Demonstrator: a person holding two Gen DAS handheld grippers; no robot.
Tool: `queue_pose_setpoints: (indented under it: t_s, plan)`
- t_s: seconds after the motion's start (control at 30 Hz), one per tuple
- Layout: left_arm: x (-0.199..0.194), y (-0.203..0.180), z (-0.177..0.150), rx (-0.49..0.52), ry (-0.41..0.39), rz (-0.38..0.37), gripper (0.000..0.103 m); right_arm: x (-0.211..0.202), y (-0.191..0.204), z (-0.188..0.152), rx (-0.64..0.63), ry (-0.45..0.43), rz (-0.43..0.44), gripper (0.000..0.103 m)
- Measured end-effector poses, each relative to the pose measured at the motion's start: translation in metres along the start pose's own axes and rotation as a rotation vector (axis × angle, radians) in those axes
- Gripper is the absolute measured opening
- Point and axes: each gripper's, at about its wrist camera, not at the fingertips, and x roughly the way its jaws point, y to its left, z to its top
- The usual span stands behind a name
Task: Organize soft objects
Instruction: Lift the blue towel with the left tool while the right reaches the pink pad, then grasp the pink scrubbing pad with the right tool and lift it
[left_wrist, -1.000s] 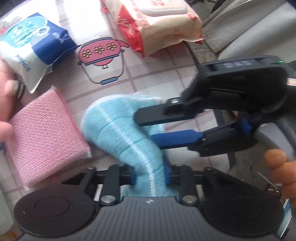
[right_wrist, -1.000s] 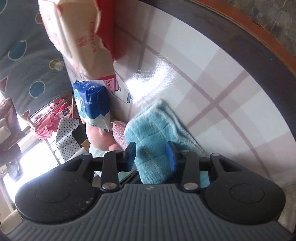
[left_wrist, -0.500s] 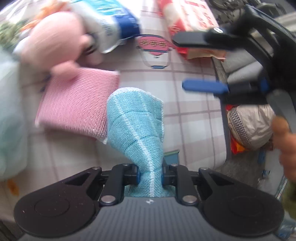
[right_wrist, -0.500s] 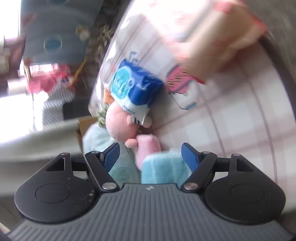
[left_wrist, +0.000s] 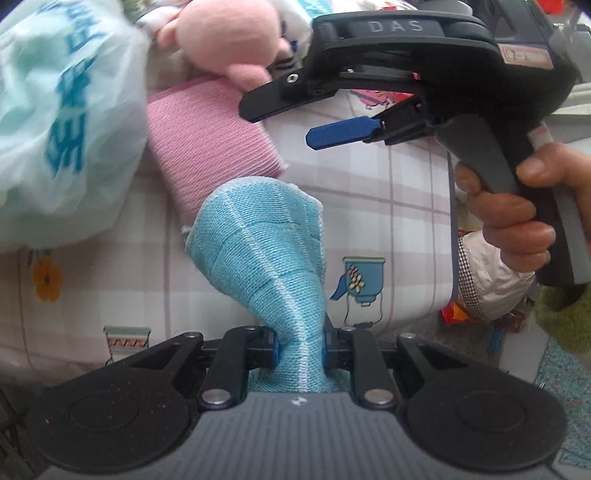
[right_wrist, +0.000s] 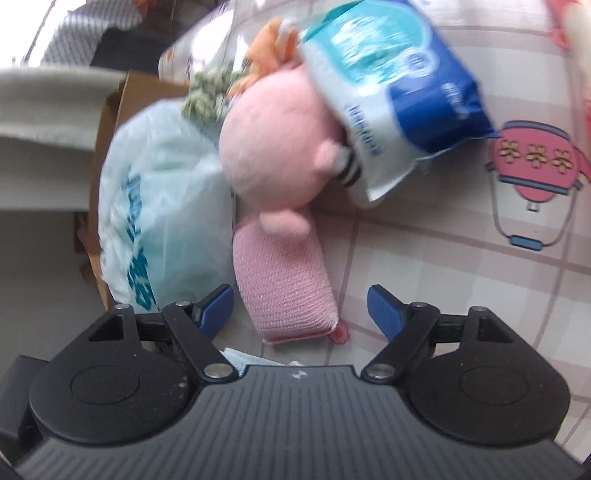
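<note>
Left hand-held gripper (left_wrist: 299, 349) is clenched on one bunched end of the blue cloth (left_wrist: 266, 254), which hangs from the pads and twists above the tabletop (left_wrist: 388, 206), so the cloth is lifted and its free end fans out just beside the pink sponge pad (left_wrist: 210, 144). Right hand-held gripper (left_wrist: 295, 99) hovers above this pad with nothing between its jaws, and they are opening at this moment; a hand (left_wrist: 517, 218) holds its handle. Behind the pad lie a pink plush toy (right_wrist: 273, 155), a blue and white packet (right_wrist: 388, 92) and a pale plastic bag (right_wrist: 162, 206), all packed close together.

The step in hand seems to be carrying the cloth to its place among the soft things. To do it well, I think the left grip should stay firm, because the cloth is held only at one corner and can slip. The cloth should come down flat, not twisted, and the right gripper could catch the free end to spread it.
</note>
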Motion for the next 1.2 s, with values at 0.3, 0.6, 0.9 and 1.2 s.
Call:
queue_pose_setpoints:
  t_s: [0.3, 0.6, 0.9, 1.2]
  plan:
    - [-0.006, 0.039, -0.016, -0.069, 0.003, 0.012, 0.019, 0.032, 0.056, 0.004, -0.160, 0.041, -0.137, 0.098]
    - [-0.008, 0.075, -0.024, -0.107, 0.004, 0.035, 0.019, 0.058, 0.076, -0.001, -0.233, 0.052, -0.256, 0.092]
    - [-0.004, 0.087, -0.024, -0.113, -0.003, 0.053, 0.019, 0.044, 0.049, -0.014, -0.132, 0.054, -0.261, 0.064]
    - [-0.001, 0.071, -0.019, -0.073, -0.012, 0.059, 0.019, -0.006, 0.000, -0.061, 0.049, 0.038, -0.300, 0.069]
